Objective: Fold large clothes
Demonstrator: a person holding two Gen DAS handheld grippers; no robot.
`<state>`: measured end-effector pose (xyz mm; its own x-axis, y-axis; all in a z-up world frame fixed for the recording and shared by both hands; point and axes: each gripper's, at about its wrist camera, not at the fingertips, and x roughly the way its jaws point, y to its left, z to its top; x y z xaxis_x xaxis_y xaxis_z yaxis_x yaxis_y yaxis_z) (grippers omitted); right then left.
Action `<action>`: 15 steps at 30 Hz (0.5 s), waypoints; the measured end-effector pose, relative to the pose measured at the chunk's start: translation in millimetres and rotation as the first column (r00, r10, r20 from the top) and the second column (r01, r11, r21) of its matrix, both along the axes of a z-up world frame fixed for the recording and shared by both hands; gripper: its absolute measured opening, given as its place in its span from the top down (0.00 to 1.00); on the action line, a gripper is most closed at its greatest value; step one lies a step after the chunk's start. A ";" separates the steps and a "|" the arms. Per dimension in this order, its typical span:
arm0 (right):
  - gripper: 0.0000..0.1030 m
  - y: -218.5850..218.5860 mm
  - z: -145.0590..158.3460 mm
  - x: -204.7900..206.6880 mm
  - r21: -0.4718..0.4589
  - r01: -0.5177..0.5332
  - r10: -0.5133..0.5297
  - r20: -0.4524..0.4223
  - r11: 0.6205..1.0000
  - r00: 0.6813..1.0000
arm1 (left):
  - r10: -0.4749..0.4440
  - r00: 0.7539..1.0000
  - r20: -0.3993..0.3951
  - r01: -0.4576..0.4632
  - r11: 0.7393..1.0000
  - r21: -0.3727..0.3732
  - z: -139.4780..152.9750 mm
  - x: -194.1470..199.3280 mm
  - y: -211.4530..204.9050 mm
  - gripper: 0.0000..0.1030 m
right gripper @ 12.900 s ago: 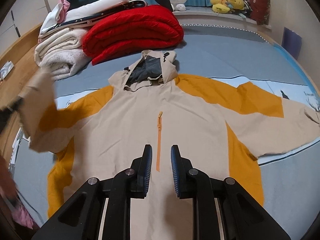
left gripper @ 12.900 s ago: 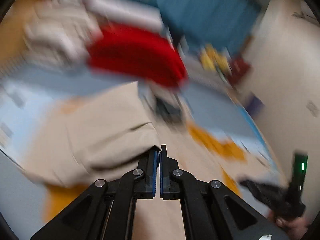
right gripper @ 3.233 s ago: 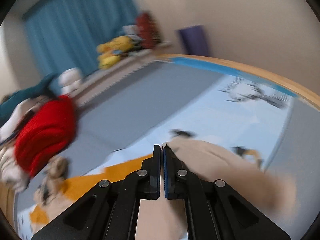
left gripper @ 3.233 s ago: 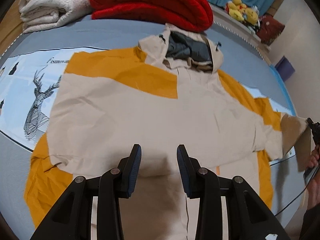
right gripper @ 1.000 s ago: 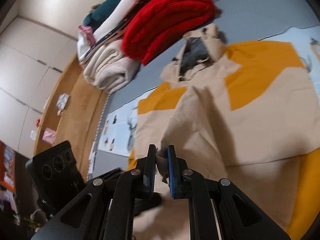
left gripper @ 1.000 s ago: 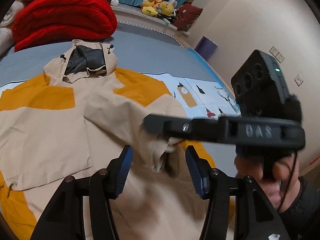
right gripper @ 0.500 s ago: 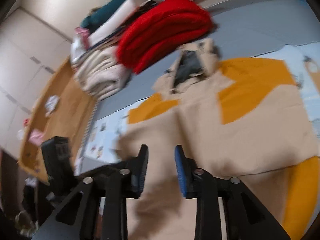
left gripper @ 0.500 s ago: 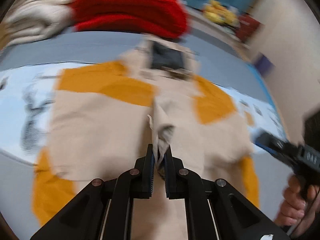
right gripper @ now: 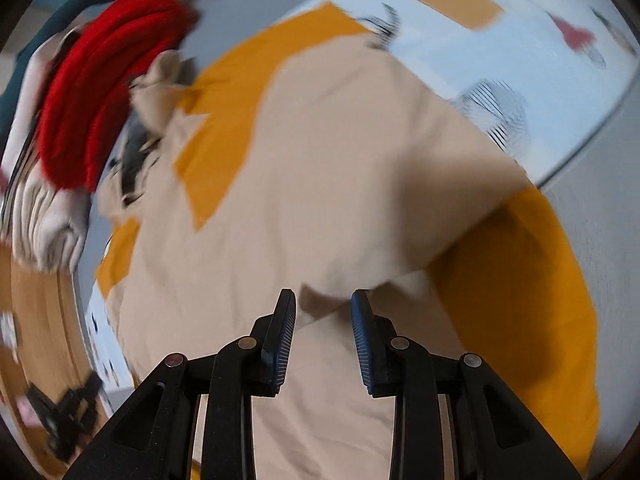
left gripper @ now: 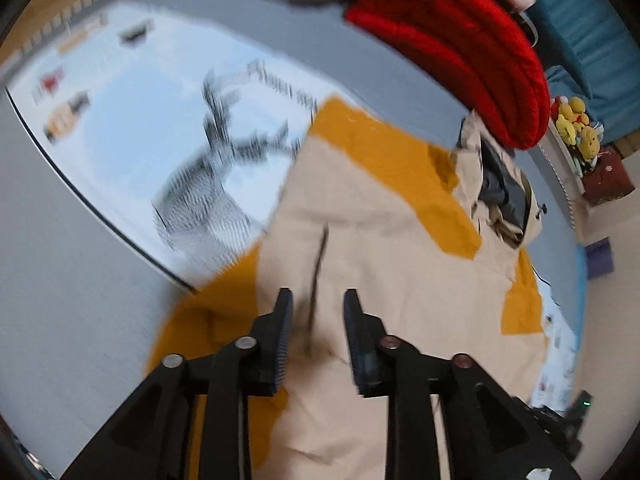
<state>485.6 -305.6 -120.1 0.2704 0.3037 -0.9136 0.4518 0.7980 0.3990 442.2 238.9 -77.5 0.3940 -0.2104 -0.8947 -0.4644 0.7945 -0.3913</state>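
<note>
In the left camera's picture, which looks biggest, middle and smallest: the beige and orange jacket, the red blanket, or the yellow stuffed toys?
As they look in the left wrist view:
1. Beige and orange jacket, largest by far, though nearest the camera.
2. Folded red blanket.
3. Yellow stuffed toys, smallest, but farthest away, so true size is unsure.

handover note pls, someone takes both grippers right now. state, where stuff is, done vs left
Left gripper: open, empty, over the jacket's left side.
Right gripper: open, empty, over the right side.
Jacket: beige and orange, flat on the bed, hood toward the red blanket.
Done: both sleeves lie folded in across the body.
Left: fold the orange sides in, then hem up toward the hood. Views are blurred; check edges first.
</note>
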 end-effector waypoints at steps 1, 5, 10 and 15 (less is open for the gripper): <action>0.70 -3.4 -1.7 -1.2 0.004 0.014 -0.014 -0.005 1.000 1.000 | -0.011 1.000 -0.021 0.010 1.000 -0.030 -8.6 1.3 -2.7 0.69; 0.71 -13.7 -8.1 -2.1 0.025 0.050 -0.050 -0.016 0.998 0.999 | -0.016 0.994 -0.106 0.001 0.991 -0.136 -43.3 1.8 -13.6 0.68; 0.92 -19.1 -5.9 -3.2 -0.009 0.054 -0.054 -0.001 0.998 0.999 | 0.005 0.992 -0.130 -0.029 0.982 -0.187 -60.7 2.2 -16.9 0.71; 0.92 -11.6 6.2 -2.4 -0.053 0.051 -0.051 0.007 0.997 0.999 | -0.016 0.999 -0.029 0.013 0.995 -0.100 -31.3 5.3 -23.8 0.97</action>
